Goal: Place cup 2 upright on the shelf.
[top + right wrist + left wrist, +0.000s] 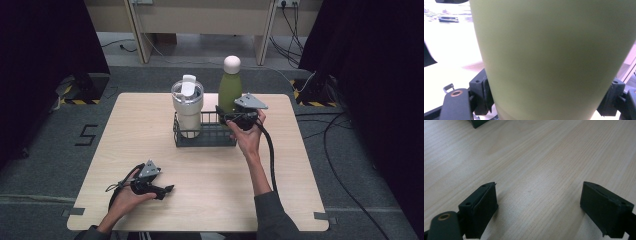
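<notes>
Right hand-held gripper (235, 120) clenched on green bottle (229, 92), between its 2 jaws, over wire basket (205, 137). Likely rigid, smooth, slippery, top-heavy; best gripped mid-body. Left hand-held gripper (167, 189) released, resting on bench (150, 130).

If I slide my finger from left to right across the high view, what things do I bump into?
Left claw resting on the light wooden table → white tumbler with a lid in the black wire basket → green bottle with a round white cap → right claw gripping that bottle.
</notes>
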Motion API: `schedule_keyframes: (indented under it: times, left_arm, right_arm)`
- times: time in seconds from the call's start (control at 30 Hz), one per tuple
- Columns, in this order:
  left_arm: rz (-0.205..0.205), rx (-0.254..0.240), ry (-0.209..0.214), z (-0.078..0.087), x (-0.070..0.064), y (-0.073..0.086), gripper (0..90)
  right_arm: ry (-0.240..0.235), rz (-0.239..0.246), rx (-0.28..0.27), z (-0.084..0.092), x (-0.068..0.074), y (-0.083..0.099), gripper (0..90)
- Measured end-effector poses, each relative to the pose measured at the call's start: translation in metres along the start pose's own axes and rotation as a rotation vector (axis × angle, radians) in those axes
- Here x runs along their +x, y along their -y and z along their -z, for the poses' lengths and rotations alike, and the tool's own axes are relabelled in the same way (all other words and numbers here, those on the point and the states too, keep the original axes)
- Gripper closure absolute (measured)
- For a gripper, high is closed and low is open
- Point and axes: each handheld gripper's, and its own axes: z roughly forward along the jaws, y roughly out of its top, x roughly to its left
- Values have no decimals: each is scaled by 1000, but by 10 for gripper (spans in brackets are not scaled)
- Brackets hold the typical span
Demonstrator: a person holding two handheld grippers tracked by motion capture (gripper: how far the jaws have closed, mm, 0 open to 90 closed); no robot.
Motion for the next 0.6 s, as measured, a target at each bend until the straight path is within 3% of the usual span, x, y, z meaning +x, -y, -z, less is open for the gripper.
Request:
schedule_keyframes:
  times: [0.6]
  left_arm:
    - [-2, 0, 0, 0, 0, 0, 133]
  right_arm:
    - [-17, -26, 4, -27, 2, 8, 208]
